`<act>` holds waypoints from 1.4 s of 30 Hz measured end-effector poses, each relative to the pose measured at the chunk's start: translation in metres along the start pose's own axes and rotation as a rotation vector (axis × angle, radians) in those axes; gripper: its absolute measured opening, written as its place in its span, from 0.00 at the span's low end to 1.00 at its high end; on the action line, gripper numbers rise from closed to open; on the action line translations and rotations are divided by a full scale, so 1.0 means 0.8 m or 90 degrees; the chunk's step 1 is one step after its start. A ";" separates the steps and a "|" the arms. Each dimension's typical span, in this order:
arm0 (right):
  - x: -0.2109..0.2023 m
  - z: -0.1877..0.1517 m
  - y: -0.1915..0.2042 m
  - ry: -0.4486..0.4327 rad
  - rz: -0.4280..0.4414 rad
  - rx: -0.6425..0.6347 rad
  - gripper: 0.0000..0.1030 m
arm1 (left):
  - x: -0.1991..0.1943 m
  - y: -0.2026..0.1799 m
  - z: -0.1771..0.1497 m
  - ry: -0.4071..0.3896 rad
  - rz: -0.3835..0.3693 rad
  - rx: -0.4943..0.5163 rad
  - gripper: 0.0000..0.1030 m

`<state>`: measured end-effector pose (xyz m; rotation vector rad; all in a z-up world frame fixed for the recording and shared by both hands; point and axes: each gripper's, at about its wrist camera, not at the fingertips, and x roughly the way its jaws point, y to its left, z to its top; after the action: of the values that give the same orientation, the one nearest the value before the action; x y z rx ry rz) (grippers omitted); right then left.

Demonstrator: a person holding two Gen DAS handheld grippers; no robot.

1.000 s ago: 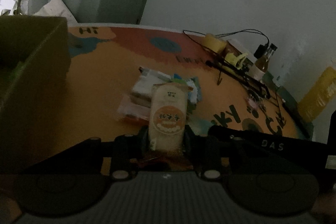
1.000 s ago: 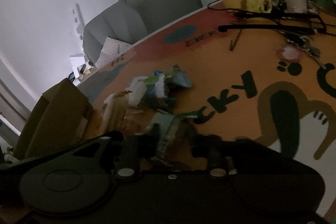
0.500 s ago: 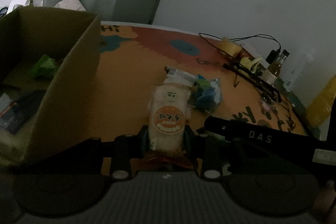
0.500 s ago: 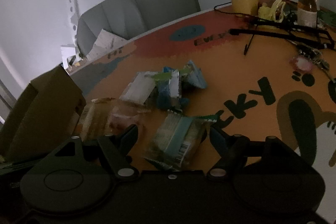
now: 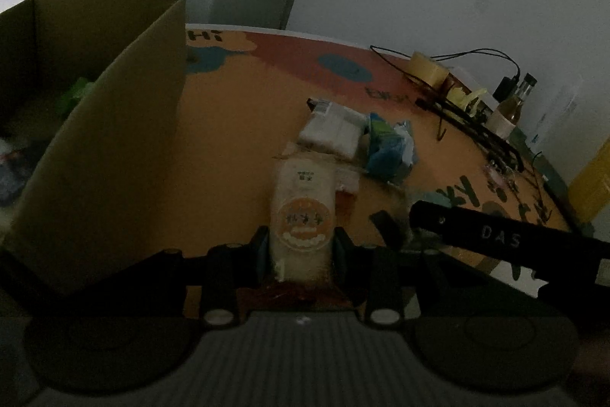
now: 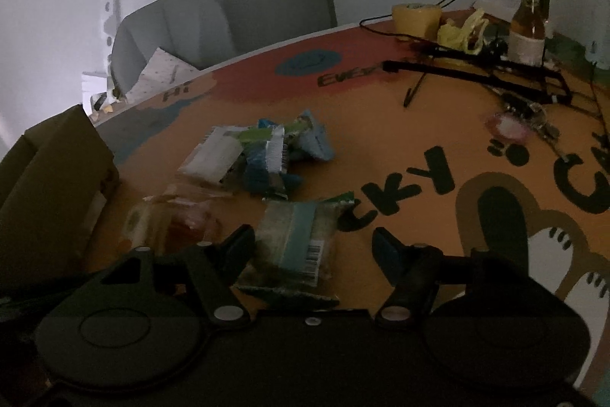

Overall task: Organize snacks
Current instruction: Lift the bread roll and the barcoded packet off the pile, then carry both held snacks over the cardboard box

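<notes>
My left gripper (image 5: 302, 239) is shut on a pale snack packet with a round orange label (image 5: 303, 205), held above the table just right of the open cardboard box (image 5: 114, 124). My right gripper (image 6: 314, 241) stands wide with its jaws closing. A green and teal packet with a barcode (image 6: 293, 235) lies flat on the table between its fingers, and the right finger stands clear of it. Beyond it lies a pile of blue, green and white snack packets (image 6: 267, 155). A clear packet with red inside (image 6: 179, 224) lies to the left.
The box (image 6: 49, 185) holds a few packets. At the table's far right stand a bottle (image 6: 530, 25), a tape roll (image 6: 415, 16), black rods and cables (image 6: 476, 67) and keys (image 6: 511, 124). A grey chair (image 6: 171, 25) is behind the table.
My right gripper's narrow jaws opened wide and let go of the green packet, which now lies flat between them. The left view has swung, so the box's inside shows; its grip is unchanged.
</notes>
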<state>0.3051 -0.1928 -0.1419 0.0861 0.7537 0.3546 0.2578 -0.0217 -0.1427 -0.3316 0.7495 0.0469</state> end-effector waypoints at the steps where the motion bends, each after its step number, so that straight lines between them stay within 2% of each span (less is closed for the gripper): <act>1: 0.001 0.001 0.003 -0.002 0.005 -0.004 0.65 | 0.000 0.000 0.000 0.000 -0.001 -0.001 0.33; 5: 0.008 0.002 0.012 -0.003 0.027 -0.015 0.62 | -0.001 0.002 -0.001 -0.005 0.001 0.001 0.32; 7: 0.013 0.000 0.013 0.009 0.017 -0.020 0.49 | -0.003 0.002 -0.001 -0.010 0.007 -0.001 0.32; 9: 0.009 -0.001 0.011 0.007 0.017 -0.028 0.44 | -0.007 0.002 0.001 -0.019 0.009 0.001 0.32; 21: -0.033 0.005 0.002 -0.036 0.047 -0.011 0.44 | -0.034 -0.012 0.010 -0.060 -0.004 0.012 0.32; 42: -0.075 0.041 0.060 -0.104 0.108 -0.035 0.44 | -0.110 0.011 0.043 -0.144 0.007 0.009 0.32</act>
<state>0.2736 -0.1667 -0.0689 0.1258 0.5762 0.5226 0.2149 0.0043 -0.0623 -0.3029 0.5282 0.0882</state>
